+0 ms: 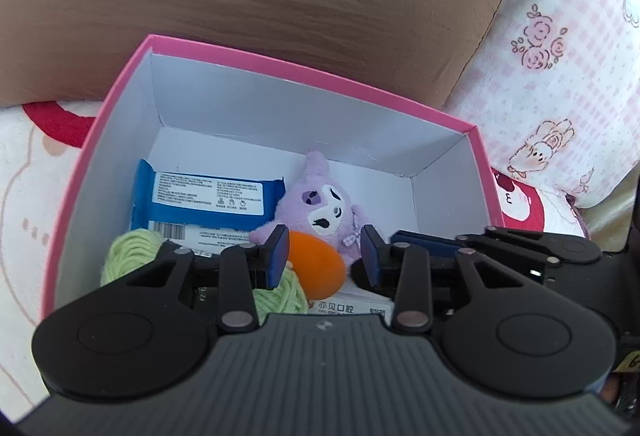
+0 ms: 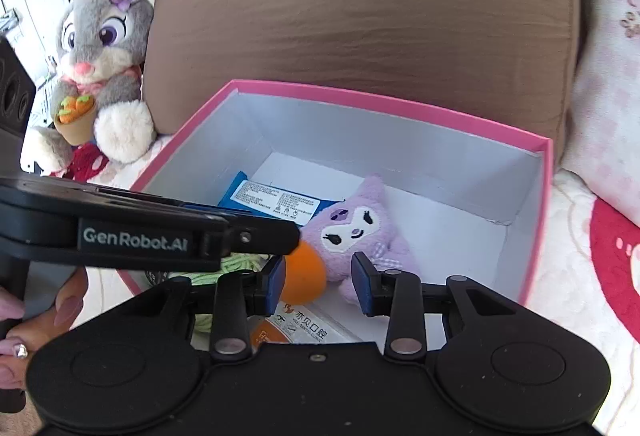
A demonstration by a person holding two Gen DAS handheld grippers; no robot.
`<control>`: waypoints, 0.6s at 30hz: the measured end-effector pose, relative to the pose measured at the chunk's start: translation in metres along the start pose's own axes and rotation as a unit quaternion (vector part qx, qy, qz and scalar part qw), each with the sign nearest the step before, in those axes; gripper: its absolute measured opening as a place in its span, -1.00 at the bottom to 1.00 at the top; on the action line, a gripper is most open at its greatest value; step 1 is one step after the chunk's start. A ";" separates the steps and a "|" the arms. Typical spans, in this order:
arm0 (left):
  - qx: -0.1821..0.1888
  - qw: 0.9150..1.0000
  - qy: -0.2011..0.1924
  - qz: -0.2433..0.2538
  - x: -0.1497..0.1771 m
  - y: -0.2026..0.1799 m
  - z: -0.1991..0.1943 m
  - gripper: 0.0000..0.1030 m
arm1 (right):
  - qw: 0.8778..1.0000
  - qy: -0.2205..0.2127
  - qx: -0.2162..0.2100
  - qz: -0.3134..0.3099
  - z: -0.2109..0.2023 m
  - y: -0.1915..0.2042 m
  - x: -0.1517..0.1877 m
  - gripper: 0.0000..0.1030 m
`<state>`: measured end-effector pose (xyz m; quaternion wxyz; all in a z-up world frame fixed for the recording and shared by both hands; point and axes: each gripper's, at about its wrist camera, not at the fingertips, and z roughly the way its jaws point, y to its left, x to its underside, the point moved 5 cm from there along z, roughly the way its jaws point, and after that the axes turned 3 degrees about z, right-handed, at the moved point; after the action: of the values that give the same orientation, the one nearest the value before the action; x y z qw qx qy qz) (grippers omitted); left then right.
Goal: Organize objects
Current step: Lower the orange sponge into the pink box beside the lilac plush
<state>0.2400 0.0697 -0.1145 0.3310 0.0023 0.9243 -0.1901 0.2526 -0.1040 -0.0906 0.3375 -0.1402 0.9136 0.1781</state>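
Note:
A pink box [image 1: 120,83] with white inside walls [image 2: 384,103] holds a purple plush doll [image 1: 320,207] [image 2: 360,228], an orange ball [image 1: 320,268] [image 2: 304,276], a blue wipes pack [image 1: 200,199] [image 2: 272,197], green yarn [image 1: 132,252] [image 2: 236,264] and a white packet with print [image 1: 352,306] [image 2: 308,328]. My left gripper [image 1: 326,260] is open and empty above the ball. My right gripper [image 2: 320,280] is open and empty above the ball and the doll. The left gripper's body [image 2: 160,236] crosses the right wrist view.
A brown cushion [image 1: 260,3] [image 2: 360,27] stands behind the box. A grey and pink plush rabbit [image 2: 100,47] sits to the left. A pink patterned pillow [image 1: 560,55] lies to the right. The box rests on a cream and red blanket [image 2: 612,248].

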 end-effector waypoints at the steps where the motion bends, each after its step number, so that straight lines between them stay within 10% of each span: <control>1: -0.003 1.000 -0.001 0.000 0.000 0.000 -0.002 -0.27 | 1.000 -0.004 0.000 0.003 -0.004 -0.001 0.001 -0.21; 18: -0.028 0.999 -0.018 0.010 0.009 -0.023 -0.064 -0.17 | 0.998 -0.045 0.033 0.001 -0.078 0.016 0.026 -0.08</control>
<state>0.1907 0.0697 -0.0664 0.3497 -0.0011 0.9229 -0.1610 0.1834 -0.1260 -0.0485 0.3826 -0.1198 0.9031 0.1539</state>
